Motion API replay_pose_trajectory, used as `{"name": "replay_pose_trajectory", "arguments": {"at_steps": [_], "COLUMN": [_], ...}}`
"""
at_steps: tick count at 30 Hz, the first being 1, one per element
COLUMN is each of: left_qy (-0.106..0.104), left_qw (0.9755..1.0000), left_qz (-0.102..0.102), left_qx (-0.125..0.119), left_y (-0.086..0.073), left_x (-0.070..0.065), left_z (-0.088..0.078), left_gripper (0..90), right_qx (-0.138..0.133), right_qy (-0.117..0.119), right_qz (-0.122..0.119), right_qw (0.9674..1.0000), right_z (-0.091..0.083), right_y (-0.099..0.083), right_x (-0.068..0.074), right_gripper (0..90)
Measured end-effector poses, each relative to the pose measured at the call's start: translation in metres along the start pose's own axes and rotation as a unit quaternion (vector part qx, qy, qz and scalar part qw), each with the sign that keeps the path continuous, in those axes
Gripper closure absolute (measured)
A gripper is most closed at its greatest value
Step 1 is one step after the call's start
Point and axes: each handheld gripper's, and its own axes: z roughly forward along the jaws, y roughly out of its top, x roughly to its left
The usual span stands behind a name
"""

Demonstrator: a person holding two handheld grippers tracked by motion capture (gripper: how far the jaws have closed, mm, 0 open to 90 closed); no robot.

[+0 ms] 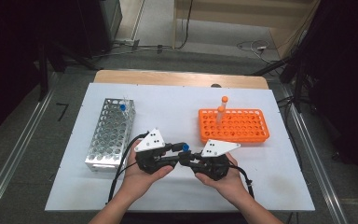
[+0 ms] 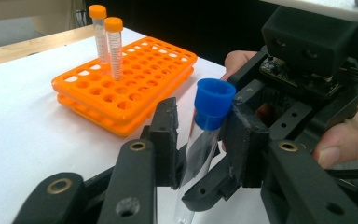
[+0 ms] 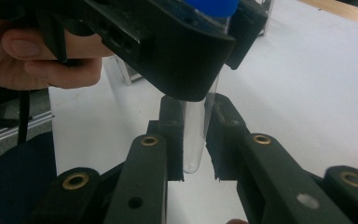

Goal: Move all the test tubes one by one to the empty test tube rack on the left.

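A clear tube with a blue cap [image 1: 185, 147] stands upright between my two grippers, a little above the white tabletop at the front middle. In the left gripper view, my left gripper [image 2: 200, 140] has its pads against the tube [image 2: 213, 100] just below the cap. My right gripper [image 3: 195, 140] is shut on the tube's lower part [image 3: 195, 126], whose rounded bottom hangs free. In the high view, the left gripper [image 1: 181, 153] and right gripper [image 1: 189, 158] face each other, tips meeting at the tube.
An orange rack [image 1: 256, 128] sits at the right rear, with two orange-capped tubes [image 1: 221, 112] standing in it. A perforated metal rack [image 1: 109, 133] lies at the left, holding a blue-capped tube [image 1: 122, 107] at its far end.
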Motion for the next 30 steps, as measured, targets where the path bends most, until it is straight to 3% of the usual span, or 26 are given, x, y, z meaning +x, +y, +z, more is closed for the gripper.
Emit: {"name": "replay_pose_trajectory", "arguments": {"at_steps": [6,19,25,30], "left_qy": [-0.003,0.014,0.028,0.052], "left_qw": [1.0000,0.9998,0.9995,0.9985], "left_qz": [0.005,0.013,0.011,0.010], "left_qx": [0.002,0.004,-0.004,-0.008], "left_y": [0.000,0.000,0.002,0.005], "left_x": [0.000,0.000,0.004,0.012], "left_z": [0.001,0.000,-0.007,-0.017], "left_gripper": [72.5,76.3,76.3,76.3], "right_qx": [0.003,0.004,0.008,0.004], "right_qy": [0.003,0.004,0.015,0.029], "right_qz": [-0.001,0.003,0.002,0.010], "right_qw": [1.0000,1.0000,0.9998,0.9995], "right_z": [0.001,0.002,0.002,-0.001], "right_y": [0.000,0.000,-0.001,-0.002], "right_x": [0.001,0.000,-0.003,-0.009], "right_gripper": [75.1,73.3,55.7,40.4]}}
